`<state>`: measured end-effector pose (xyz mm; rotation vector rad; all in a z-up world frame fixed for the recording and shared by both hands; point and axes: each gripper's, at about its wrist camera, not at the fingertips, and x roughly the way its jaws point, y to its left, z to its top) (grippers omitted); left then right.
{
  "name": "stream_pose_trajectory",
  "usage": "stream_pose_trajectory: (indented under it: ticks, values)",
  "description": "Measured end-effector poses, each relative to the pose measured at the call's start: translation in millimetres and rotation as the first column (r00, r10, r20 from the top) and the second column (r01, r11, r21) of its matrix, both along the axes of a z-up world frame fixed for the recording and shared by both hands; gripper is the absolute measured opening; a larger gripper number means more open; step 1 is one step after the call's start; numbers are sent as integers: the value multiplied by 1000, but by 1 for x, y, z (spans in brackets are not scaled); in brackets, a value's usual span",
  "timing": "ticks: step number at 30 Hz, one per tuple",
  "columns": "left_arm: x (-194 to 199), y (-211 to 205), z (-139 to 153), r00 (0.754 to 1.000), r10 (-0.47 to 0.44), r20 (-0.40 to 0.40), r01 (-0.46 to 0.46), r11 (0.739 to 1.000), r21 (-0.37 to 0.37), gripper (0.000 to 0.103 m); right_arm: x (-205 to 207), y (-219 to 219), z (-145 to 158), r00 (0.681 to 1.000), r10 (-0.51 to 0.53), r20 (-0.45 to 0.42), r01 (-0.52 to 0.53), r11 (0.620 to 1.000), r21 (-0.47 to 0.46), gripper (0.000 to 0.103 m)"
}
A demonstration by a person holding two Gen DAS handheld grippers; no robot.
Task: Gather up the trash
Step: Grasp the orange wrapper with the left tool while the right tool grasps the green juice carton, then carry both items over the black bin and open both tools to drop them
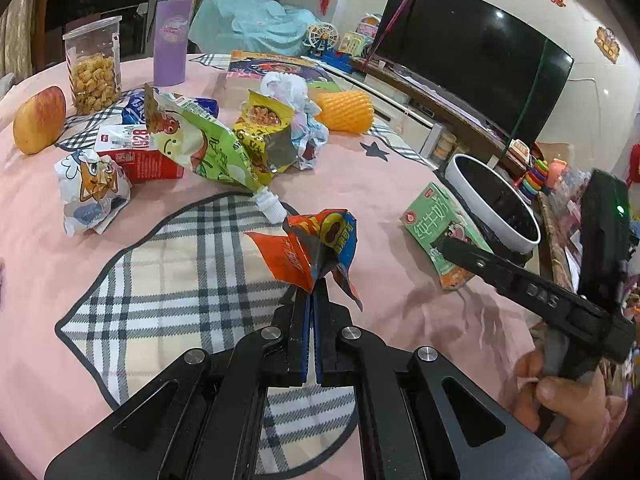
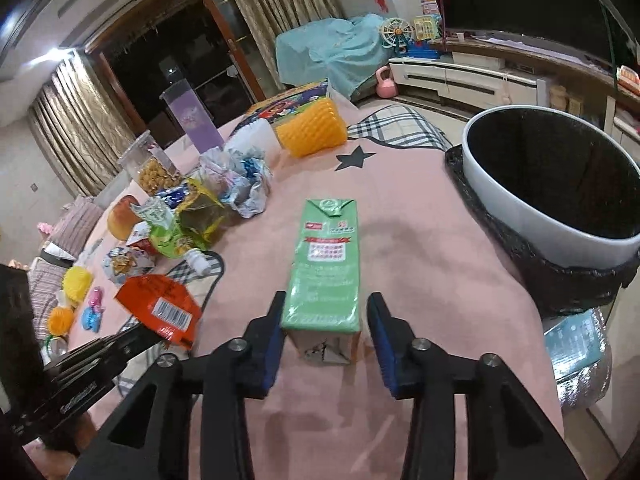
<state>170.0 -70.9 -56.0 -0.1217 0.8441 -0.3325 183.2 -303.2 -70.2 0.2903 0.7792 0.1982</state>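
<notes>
My left gripper (image 1: 313, 294) is shut on an orange snack wrapper (image 1: 304, 246) and holds it above the table; the wrapper also shows in the right wrist view (image 2: 160, 306). My right gripper (image 2: 326, 304) is open, its fingers on either side of the near end of a green milk carton (image 2: 326, 268) lying on the pink tablecloth; the carton also shows in the left wrist view (image 1: 444, 232). A white bin with a black liner (image 2: 560, 184) stands at the table's right edge, also in the left wrist view (image 1: 496, 204). A pile of wrappers (image 1: 216, 140) lies further back.
An apple (image 1: 40, 120), a jar of snacks (image 1: 94, 66), a purple bottle (image 1: 172, 36), a yellow foam sleeve (image 1: 346, 112) and a picture book (image 1: 276, 66) stand behind the pile. A TV (image 1: 472, 56) and toy shelves are beyond the table.
</notes>
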Motion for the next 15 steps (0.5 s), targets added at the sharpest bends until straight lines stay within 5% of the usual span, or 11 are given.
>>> stream_pose_trajectory:
  ticks: [3, 15]
  values:
    - [-1, -3, 1, 1000, -6, 1, 6, 1000, 9, 1, 4, 0, -4, 1000, 8, -3, -8, 1000, -1, 32]
    - [3, -45, 6, 996, -94, 3, 94, 995, 24, 1, -27, -43, 23, 997, -15, 74, 11, 999, 49, 32]
